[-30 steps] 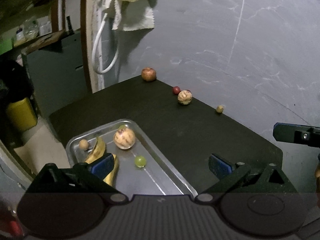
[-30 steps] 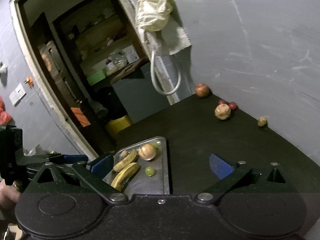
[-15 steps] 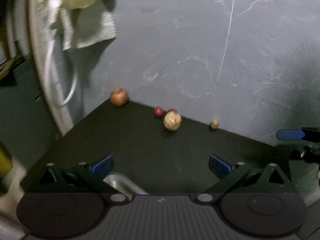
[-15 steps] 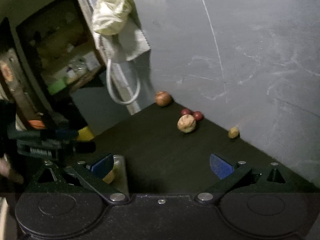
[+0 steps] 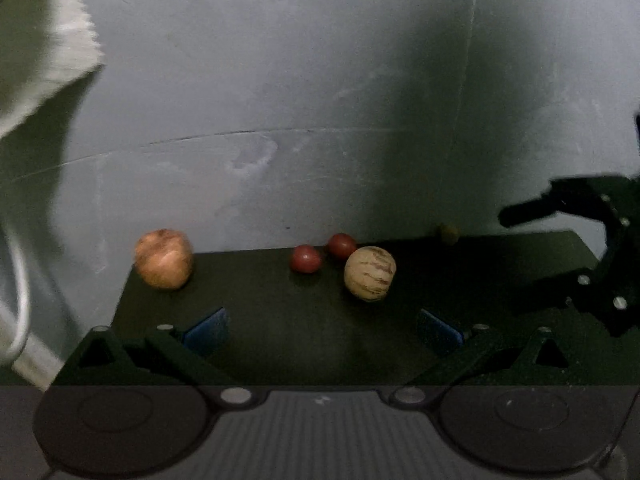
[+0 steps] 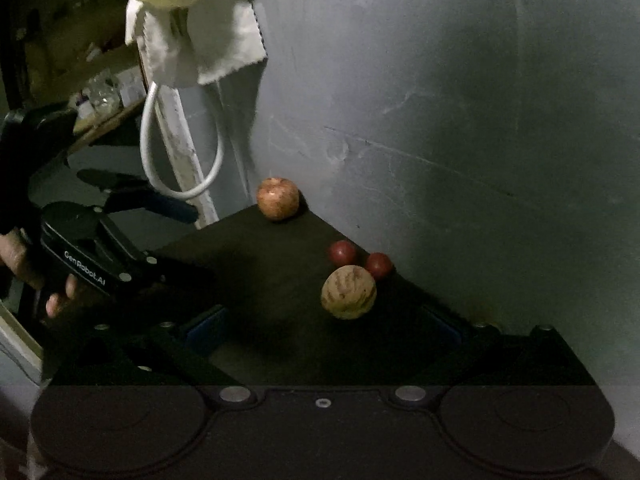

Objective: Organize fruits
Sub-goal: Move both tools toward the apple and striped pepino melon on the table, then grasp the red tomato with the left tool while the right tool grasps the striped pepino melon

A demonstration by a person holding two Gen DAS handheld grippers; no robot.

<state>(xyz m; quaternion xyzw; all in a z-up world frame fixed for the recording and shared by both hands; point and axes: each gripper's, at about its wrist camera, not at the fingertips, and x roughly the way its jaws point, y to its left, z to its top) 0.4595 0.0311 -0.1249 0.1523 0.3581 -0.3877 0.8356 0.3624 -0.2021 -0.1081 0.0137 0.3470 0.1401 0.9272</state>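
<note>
A striped tan melon-like fruit (image 5: 370, 273) (image 6: 349, 292) lies on the black table (image 5: 260, 320) near the grey wall. Two small red fruits (image 5: 306, 258) (image 6: 342, 252) lie just behind it. A larger orange-red fruit (image 5: 163, 258) (image 6: 278, 198) sits at the far left corner. A small brownish fruit (image 5: 448, 233) lies by the wall to the right. My left gripper (image 5: 320, 330) is open and empty, short of the striped fruit. My right gripper (image 6: 324, 330) is open and empty, with the striped fruit just ahead between its fingers. The tray is out of view.
A grey wall (image 5: 320, 120) closes the table's far side. A white cloth and a looped white hose (image 6: 180, 128) hang from a post at the left. The right gripper's body (image 5: 592, 256) shows at the right in the left wrist view, the left one (image 6: 100, 264) at the left in the right wrist view.
Both grippers have swung away from the tray toward the wall and moved closer to the fruits there. The tray has left both views. Both stay open.
</note>
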